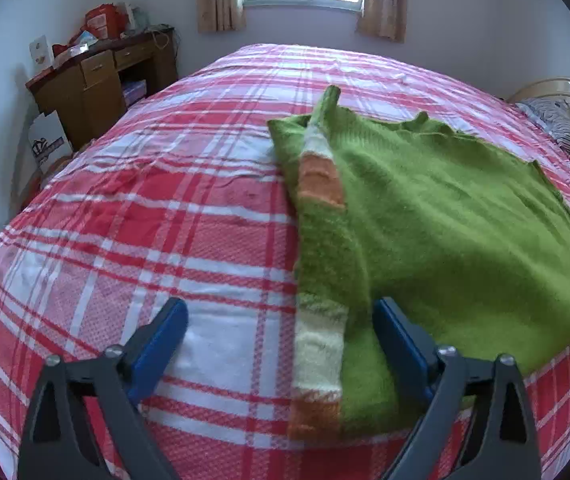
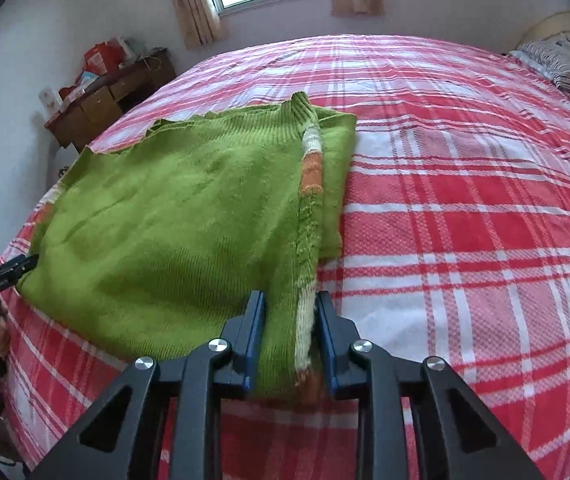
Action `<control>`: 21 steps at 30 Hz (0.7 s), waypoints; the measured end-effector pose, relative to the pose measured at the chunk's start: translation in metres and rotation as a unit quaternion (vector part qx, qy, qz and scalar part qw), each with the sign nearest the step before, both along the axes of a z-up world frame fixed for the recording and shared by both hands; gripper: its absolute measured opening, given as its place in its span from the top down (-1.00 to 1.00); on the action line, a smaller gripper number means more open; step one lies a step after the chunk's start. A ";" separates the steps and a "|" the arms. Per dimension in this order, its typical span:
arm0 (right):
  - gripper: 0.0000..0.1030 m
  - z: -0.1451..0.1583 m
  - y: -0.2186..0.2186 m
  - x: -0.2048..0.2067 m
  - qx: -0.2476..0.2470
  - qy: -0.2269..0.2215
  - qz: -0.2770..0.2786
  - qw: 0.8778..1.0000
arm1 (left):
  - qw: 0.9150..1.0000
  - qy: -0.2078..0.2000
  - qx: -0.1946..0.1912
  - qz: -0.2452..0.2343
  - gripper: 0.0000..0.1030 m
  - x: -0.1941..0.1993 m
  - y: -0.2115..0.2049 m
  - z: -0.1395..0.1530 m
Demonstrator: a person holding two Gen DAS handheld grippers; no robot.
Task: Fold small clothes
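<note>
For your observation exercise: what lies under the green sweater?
The sweater lies flat on the plaid bedsheet, which shows all round it. Its striped sleeves are folded on top. Anything else beneath it is covered.

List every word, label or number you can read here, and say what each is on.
None can be read.
White box beside the wooden desk: dark blue print, too blurred.
Red packages on the desk: print too small.
Left tool: small white lettering, too blurred.
</note>
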State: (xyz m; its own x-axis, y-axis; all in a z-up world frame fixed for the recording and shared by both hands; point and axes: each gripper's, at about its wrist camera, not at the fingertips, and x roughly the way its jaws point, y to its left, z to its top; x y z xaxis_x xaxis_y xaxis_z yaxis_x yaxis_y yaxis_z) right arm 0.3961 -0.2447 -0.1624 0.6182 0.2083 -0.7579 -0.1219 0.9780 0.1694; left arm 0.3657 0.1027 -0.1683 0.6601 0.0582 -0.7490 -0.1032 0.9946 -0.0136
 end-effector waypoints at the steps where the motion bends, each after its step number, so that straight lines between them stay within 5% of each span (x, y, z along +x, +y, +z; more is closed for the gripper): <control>1: 0.49 0.001 0.000 -0.001 -0.004 0.000 -0.001 1.000 | 1.000 -0.002 -0.003 0.000 -0.92 -0.001 0.001 0.000; 5: 0.34 0.018 0.004 -0.009 -0.037 -0.018 -0.029 0.999 | 1.000 -0.004 -0.008 0.005 -0.97 -0.002 0.004 0.000; 7: -0.10 0.035 0.010 -0.014 -0.051 -0.052 -0.035 0.997 | 1.000 -0.006 -0.003 0.009 -1.00 -0.003 0.003 -0.001; 9: -0.24 0.050 0.020 -0.015 -0.040 -0.078 -0.026 0.996 | 1.000 -0.004 0.000 0.012 -1.00 -0.003 0.002 -0.001; 15: -0.24 0.062 0.095 0.008 -0.007 -0.084 0.096 0.992 | 1.000 -0.004 0.010 0.016 -1.00 -0.003 -0.001 -0.003; 21: -0.24 0.024 0.173 0.043 -0.014 -0.015 0.164 0.986 | 1.000 -0.005 0.010 0.016 -1.00 -0.004 0.000 -0.003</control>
State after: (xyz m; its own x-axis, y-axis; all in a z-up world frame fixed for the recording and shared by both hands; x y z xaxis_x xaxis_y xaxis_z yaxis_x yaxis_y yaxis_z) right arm 0.4395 -0.0721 -0.1386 0.5437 0.3790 -0.7488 -0.4363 0.8898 0.1336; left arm 0.3615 0.1026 -0.1715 0.6658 0.0938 -0.7402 -0.1352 0.9908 0.0039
